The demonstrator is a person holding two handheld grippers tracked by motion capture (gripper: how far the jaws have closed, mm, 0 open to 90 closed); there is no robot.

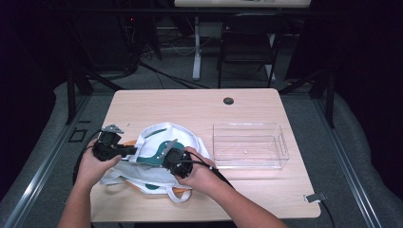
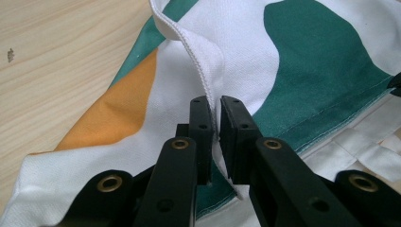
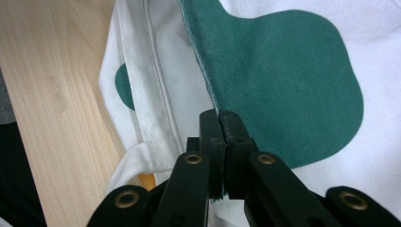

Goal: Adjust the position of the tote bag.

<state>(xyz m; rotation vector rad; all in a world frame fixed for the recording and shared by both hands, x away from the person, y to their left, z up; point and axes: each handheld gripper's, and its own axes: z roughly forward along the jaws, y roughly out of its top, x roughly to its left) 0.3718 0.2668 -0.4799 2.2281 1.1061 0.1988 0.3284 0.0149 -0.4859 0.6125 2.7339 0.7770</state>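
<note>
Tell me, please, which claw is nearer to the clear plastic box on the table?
The right claw. It grips the cloth bag just left of the clear plastic box, while the left claw holds the bag's far side, farther from the box.

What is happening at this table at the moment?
A person works on a white cloth bag with green and orange patches, lying on the wooden table. The left gripper pinches a hemmed edge of it, and the right gripper is clamped on another edge. A clear plastic box stands empty beside the bag.
</note>
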